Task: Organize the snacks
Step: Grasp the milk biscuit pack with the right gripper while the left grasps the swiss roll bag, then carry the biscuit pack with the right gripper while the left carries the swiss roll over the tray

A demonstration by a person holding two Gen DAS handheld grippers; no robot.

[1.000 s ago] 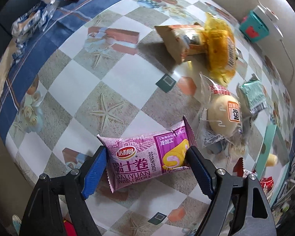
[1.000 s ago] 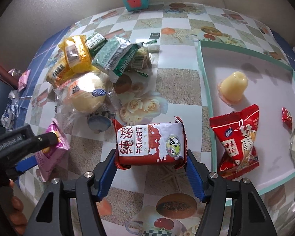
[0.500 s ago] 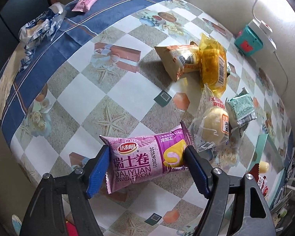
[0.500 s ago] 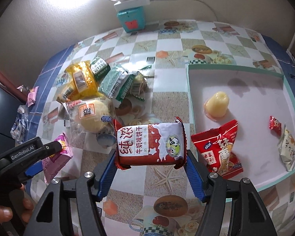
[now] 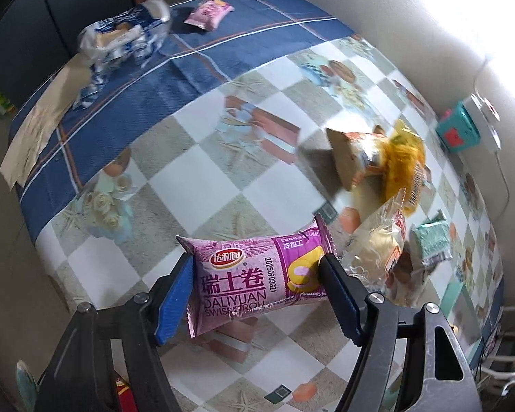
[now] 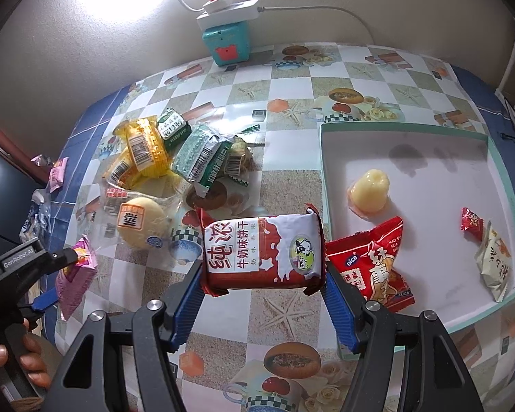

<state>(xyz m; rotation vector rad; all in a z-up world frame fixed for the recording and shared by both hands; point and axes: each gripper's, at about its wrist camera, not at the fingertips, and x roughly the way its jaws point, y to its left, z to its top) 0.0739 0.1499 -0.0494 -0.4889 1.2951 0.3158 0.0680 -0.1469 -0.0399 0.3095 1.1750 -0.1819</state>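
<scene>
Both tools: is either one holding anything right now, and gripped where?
Left tool is closing on the purple Swiss roll pack, gripped across its two short ends. Right tool holds the red milk biscuit pack the same way, end to end.

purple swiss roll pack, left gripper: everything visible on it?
The purple swiss roll pack is a glossy plastic pillow wrapper with crimped ends, white lettering, a red logo and a picture of a roll. It lies crosswise in the left gripper, whose closing jaws press on both ends, lifted off the checkered tablecloth, slightly tilted.
</scene>
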